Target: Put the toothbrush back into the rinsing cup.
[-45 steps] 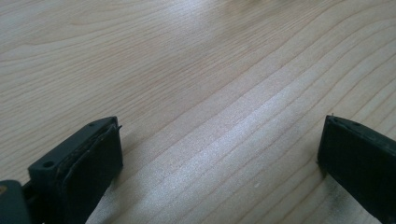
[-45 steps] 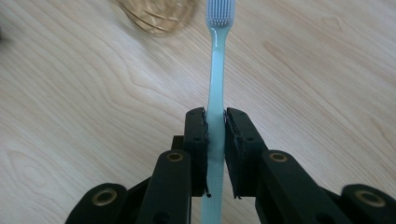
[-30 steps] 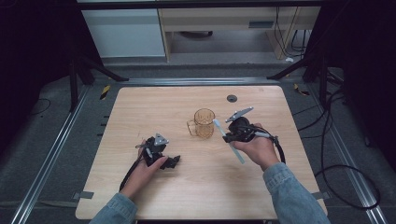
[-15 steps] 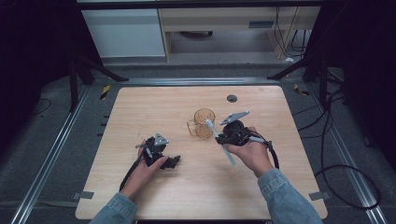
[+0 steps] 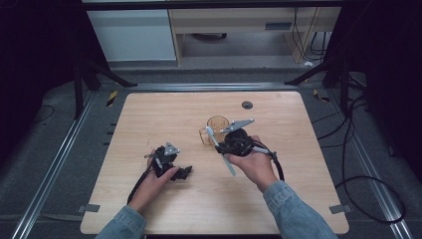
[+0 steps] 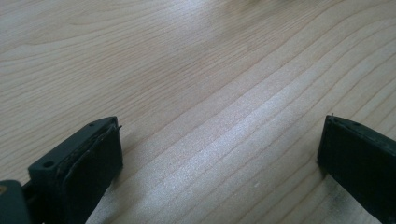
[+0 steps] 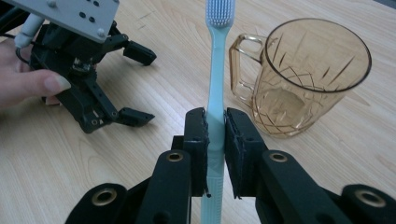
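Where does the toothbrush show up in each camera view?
High view: toothbrush at centre, slanting across the right claw, beside the cup.
Left gripper view: not in it.
Right gripper view: upright at centre, clamped, bristles at top.
Shared landmark: the cup.

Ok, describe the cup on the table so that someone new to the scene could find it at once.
Start at the light wooden table and look just past its middle, below the small dark round fitting. There stands the cup, upright and empty, right beside the toothbrush clamped in the right gripper. It is the one see-through amber thing there, with a handle and cut lines in its wall.
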A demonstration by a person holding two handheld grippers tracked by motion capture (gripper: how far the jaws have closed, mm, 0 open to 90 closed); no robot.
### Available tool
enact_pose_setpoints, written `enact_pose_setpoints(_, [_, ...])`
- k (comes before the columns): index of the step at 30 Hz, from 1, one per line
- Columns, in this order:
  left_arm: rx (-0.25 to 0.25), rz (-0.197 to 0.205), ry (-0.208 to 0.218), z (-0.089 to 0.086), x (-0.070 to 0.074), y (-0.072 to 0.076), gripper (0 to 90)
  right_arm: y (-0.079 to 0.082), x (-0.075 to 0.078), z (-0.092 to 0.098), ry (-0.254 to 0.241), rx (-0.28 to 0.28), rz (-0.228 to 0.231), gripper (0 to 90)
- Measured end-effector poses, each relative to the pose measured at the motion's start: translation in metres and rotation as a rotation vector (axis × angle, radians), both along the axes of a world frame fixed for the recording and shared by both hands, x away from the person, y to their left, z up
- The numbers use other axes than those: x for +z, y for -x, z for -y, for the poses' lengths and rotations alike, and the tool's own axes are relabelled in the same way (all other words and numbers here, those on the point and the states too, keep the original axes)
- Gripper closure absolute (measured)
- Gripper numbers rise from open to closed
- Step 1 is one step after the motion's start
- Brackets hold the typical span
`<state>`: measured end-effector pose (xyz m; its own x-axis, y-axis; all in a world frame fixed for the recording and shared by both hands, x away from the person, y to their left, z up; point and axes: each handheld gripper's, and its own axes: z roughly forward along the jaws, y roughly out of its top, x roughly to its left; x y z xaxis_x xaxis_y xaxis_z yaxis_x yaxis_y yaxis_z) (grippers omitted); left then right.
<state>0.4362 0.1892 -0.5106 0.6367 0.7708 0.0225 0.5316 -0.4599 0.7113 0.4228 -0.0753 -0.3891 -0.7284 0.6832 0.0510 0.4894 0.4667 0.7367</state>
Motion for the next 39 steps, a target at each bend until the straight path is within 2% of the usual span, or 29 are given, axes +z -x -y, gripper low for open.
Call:
enact_pose_setpoints(9, [0.000, 0.000, 0.000, 0.000, 0.000, 0.000, 0.0, -0.006, 0.003, -0.012, -0.014, -0.015, 0.022, 79.3])
enact_pose_setpoints(17, [0.000, 0.000, 0.000, 0.000, 0.000, 0.000, 0.0, -0.013, 0.005, -0.017, -0.054, -0.044, 0.040, 79.3])
enact_pose_setpoints(20, [0.002, 0.001, 0.003, 0.000, 0.000, 0.000, 0.0, -0.016, 0.007, -0.018, -0.086, -0.061, 0.049, 79.4])
enact_pose_setpoints(26, [0.000, 0.000, 0.004, 0.001, 0.000, 0.000, 0.0, -0.021, 0.009, -0.026, -0.132, -0.087, 0.081, 79.4])
enact_pose_setpoints(33, [0.000, 0.000, 0.004, 0.001, 0.000, 0.000, 0.0, -0.026, 0.005, -0.036, -0.128, -0.104, 0.154, 79.4])
enact_pose_setpoints(39, [0.000, 0.000, 0.004, 0.001, 0.000, 0.000, 0.0, -0.031, 0.005, -0.040, -0.175, -0.113, 0.184, 79.4])
